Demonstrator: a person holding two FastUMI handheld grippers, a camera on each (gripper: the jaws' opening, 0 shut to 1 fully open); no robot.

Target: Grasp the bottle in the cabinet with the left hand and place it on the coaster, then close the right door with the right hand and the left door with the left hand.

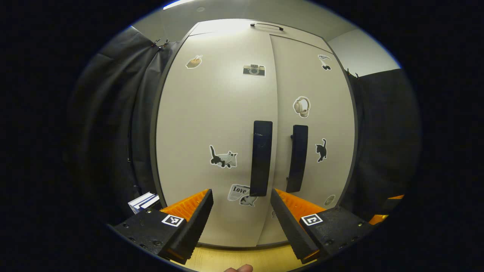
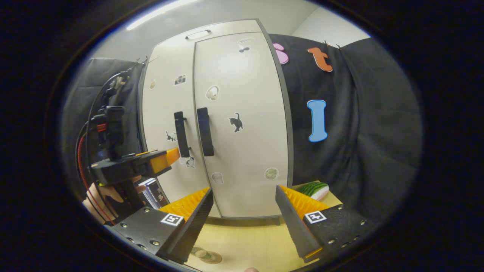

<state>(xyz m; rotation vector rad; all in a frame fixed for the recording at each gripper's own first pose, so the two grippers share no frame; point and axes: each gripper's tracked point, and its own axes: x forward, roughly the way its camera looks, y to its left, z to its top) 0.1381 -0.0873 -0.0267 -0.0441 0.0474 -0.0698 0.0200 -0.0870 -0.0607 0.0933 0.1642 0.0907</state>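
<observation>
Cabinet doors [image 1: 219, 124]: smooth matt laminate look, handles [image 1: 261, 158] matt black. Table [image 2: 249, 241] at 6 o'clock: pale wood grain. Wall cloth [image 2: 363, 124]: matt, creased.

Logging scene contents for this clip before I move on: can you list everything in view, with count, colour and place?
Cabinet: one, off-white, upright at the back of the table, both doors shut.
Door handles: two, black, vertical, either side of the centre seam.
Stickers: several on both doors, including cats, a camera and headphones.
Top handle: one, dark, on the cabinet's top.
Table: one, light wood, in front of the cabinet.
Coaster: one, round, greenish and pale, on the table's near edge.
Watermelon-slice object: one, green and pink, right of the cabinet.
Books: a small stack, white and blue, left of the cabinet.
Left claw: open, facing the doors.
Right claw: open, above the table.
Hand: one, holding the left claw.
</observation>
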